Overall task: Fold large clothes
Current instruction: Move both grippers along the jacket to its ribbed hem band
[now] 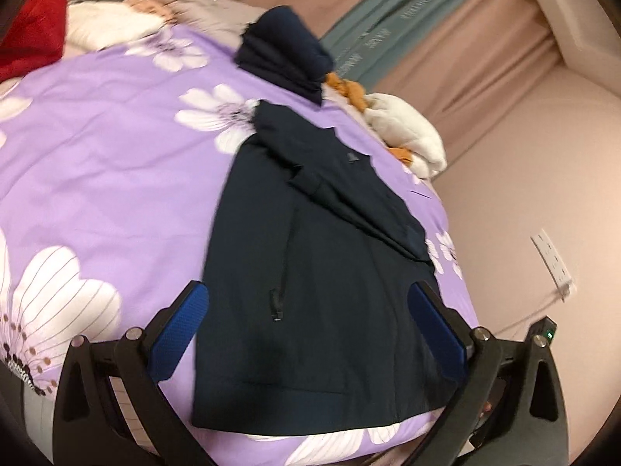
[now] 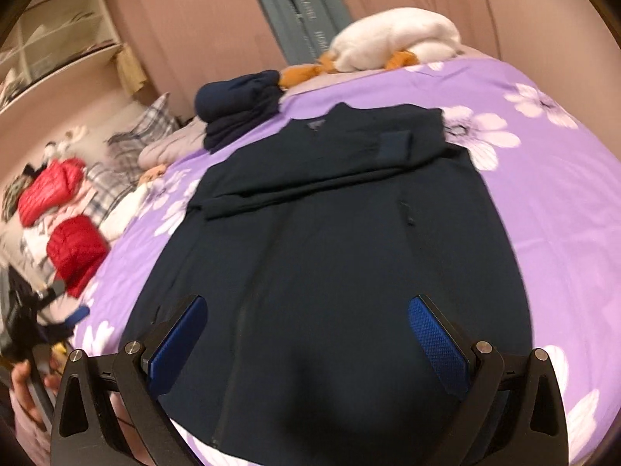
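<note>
Jacket flat on purple duvet, sleeves folded across its chest, long axis running from hem, nearest both claws, to collar at far end. Left gripper released, empty, over hem's left half. Right gripper released, empty, over hem centre, likely nearer for lifting hem.

The bed is covered by a purple quilt printed with white flowers. A dark navy jacket lies flat on the quilt, one sleeve folded across its chest. A folded navy garment and a white plush toy lie beyond the collar.
</note>
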Available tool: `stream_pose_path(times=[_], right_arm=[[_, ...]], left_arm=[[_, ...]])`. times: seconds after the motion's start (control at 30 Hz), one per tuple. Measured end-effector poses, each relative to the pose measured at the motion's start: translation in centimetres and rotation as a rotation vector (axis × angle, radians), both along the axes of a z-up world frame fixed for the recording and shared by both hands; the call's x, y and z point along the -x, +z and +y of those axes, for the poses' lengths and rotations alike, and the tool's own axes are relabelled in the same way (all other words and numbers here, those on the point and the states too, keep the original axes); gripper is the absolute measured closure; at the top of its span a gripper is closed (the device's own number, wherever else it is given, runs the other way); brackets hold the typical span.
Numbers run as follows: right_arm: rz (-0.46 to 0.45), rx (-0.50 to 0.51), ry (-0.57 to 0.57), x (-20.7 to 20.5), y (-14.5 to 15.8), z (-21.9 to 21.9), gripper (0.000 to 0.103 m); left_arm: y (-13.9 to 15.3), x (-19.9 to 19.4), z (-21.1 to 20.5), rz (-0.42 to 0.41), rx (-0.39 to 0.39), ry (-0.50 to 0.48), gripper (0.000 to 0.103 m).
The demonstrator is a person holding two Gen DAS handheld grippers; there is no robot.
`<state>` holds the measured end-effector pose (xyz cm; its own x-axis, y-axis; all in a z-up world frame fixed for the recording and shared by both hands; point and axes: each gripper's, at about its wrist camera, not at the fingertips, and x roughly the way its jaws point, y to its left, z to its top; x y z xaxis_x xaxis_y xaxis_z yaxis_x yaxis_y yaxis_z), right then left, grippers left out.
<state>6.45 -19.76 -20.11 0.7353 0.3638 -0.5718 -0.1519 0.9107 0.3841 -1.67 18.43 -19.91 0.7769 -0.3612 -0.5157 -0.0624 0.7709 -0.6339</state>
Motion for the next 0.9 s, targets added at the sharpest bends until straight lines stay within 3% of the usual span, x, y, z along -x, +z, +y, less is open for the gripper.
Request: stream_pose_path(times=[0.17,0.37,0.47,0.67,0.9], right_arm=[[0.033,-0.078,-0.033,0.3,-0.9,-2.6,0.001],[0.085,-0.086,-0.101,0.4,-2.1,-5.6,0.001],[0.115,-0.105,-0.136,0.4,-2.9,-7.0,0.001],[0.171,-0.141,-0.199,0.7,-4.3,-9.4,0.001],[0.207,-0.155,-0.180,0.3,-5.0,-10.1,0.001]], left_arm=[[-2.0,-0.6,1.2,0.098,0.017,0.055,0.000],[-3.4,-1.3,1.2,0.170,-0.078,0.076,0.001],[-3.9,-1.6,1.4,0.191,-0.105,0.082,0.001],[-4.7,-2.2,1.9,0.212,-0.085,0.069,0.002],[-5.2,-3.1,2.1,0.237,-0.085,0.063,0.002]])
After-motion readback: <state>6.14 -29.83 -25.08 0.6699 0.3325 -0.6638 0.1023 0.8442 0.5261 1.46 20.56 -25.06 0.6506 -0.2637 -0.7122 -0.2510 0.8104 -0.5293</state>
